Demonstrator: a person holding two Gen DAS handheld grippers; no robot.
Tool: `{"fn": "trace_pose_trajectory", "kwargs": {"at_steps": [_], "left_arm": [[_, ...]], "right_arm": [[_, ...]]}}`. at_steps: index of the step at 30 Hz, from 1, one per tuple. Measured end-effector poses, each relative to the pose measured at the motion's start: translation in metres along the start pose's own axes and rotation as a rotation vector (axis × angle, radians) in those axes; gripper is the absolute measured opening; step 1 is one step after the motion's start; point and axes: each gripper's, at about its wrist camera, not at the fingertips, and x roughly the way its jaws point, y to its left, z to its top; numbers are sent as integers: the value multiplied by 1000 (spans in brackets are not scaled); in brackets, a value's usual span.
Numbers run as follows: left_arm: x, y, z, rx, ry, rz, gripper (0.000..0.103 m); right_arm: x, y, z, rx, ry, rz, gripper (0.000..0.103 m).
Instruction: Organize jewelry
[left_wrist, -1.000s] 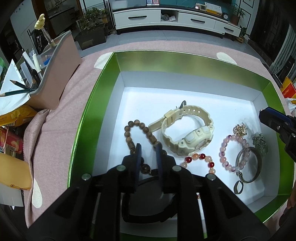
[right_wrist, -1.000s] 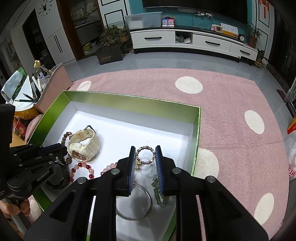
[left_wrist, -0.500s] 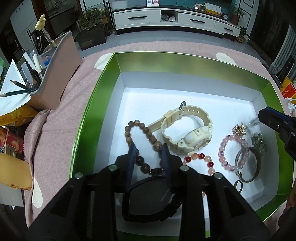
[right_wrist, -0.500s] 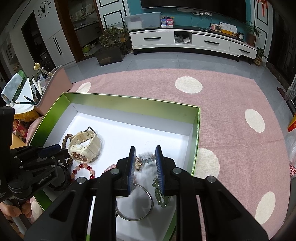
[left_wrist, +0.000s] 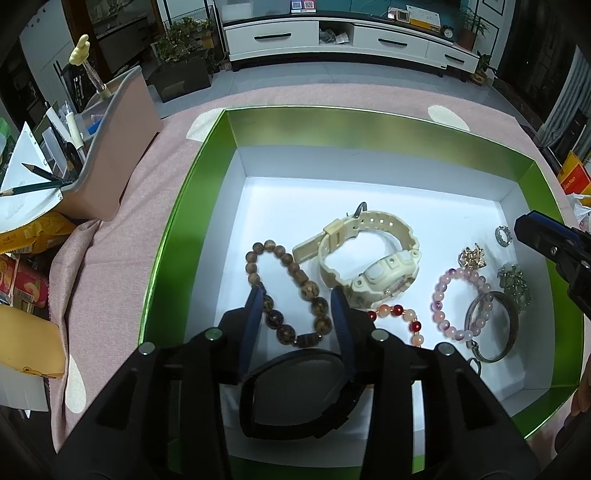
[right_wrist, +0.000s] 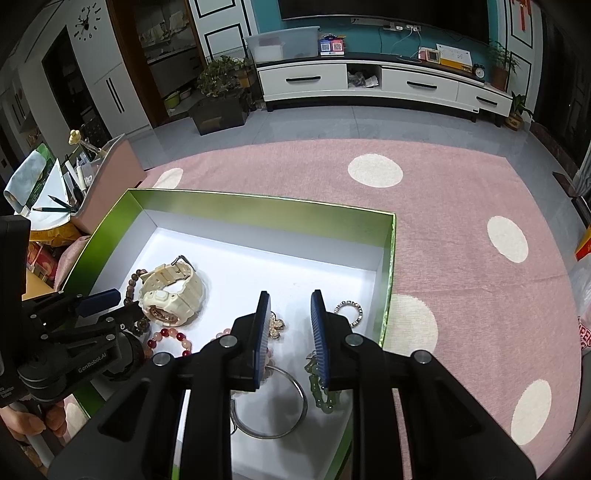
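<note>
Big pink dotted cloth (right_wrist: 461, 221) spreads under the green box (left_wrist: 332, 129), white floor inside. Left gripper (left_wrist: 297, 295) hangs low over the box's near-left part, fingers spread wide around the brown bead bracelet (left_wrist: 291, 291), a black watch (left_wrist: 295, 391) lying beneath it. Right gripper (right_wrist: 290, 306) is parted too, holding nothing, above the right side. Cream watch (left_wrist: 369, 258) sits mid-box; silver bangle (right_wrist: 273, 406), pink bead bracelet (left_wrist: 458, 302), sparkly ring (right_wrist: 349, 312) lie right.
</note>
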Motion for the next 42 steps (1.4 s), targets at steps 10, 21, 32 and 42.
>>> {"fn": "trace_pose_trajectory", "kwargs": {"at_steps": [10, 21, 32, 42], "left_arm": [[-19, -6, -1, 4, -34, -8, 57], [-74, -6, -2, 7, -108, 15, 86], [-135, 4, 16, -16, -154, 40, 101], [-165, 3, 24, -21, -128, 38, 101]], "right_arm": [[-32, -1, -6, -4, -58, 7, 45], [-89, 6, 0, 4, -112, -21, 87], [-131, 19, 16, 10, -83, -49, 102], [-155, 23, 33, 29, -57, -68, 102]]}}
